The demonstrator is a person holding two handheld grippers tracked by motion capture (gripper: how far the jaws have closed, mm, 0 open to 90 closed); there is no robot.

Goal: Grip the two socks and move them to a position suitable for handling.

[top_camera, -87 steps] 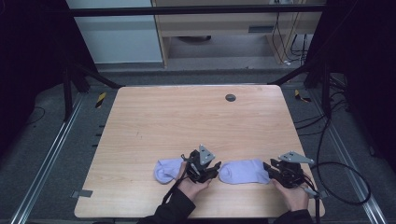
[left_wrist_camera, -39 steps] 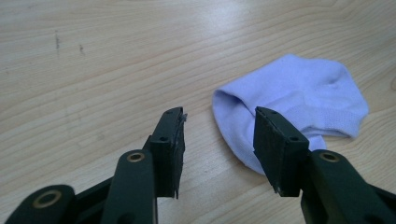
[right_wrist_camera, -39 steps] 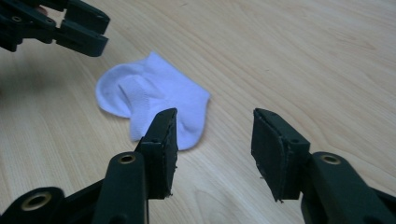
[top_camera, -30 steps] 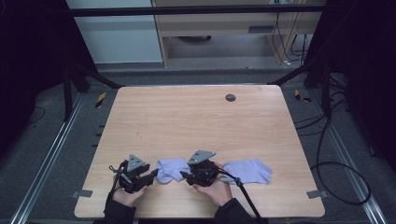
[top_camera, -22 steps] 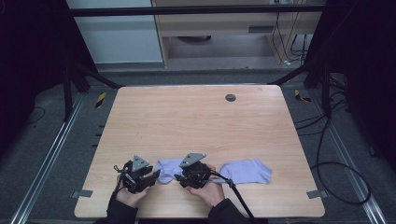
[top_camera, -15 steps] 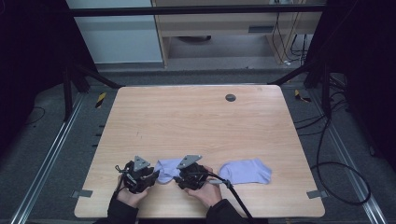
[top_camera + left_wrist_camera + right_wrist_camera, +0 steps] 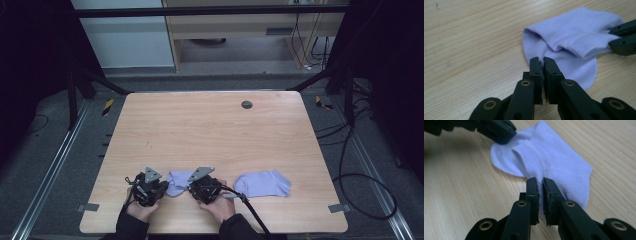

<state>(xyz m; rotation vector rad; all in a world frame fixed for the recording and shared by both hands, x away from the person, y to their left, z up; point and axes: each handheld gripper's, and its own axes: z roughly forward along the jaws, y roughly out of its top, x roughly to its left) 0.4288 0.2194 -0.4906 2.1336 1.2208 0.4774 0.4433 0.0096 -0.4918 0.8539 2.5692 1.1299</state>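
At the near edge of the wooden table, a lilac sock is pinched from both ends by two hand-held grippers. The jaws of the left gripper have just been closing and are now clamped on the sock's rounded edge; a thin fold of fabric is seen between the pads. The jaws of the right gripper have likewise just been closing and are now nipped onto the ribbed cuff, which is raised into a loop. Compared with a second ago, when both pairs of jaws stood wider beside the sock, a two-point hold is judged to be secured, so the sock can now be lifted, stretched or folded. In the high view the sock lies flat between the two grippers, touching both. A second lilac sock lies untouched to the right of the held sock, well apart from it.
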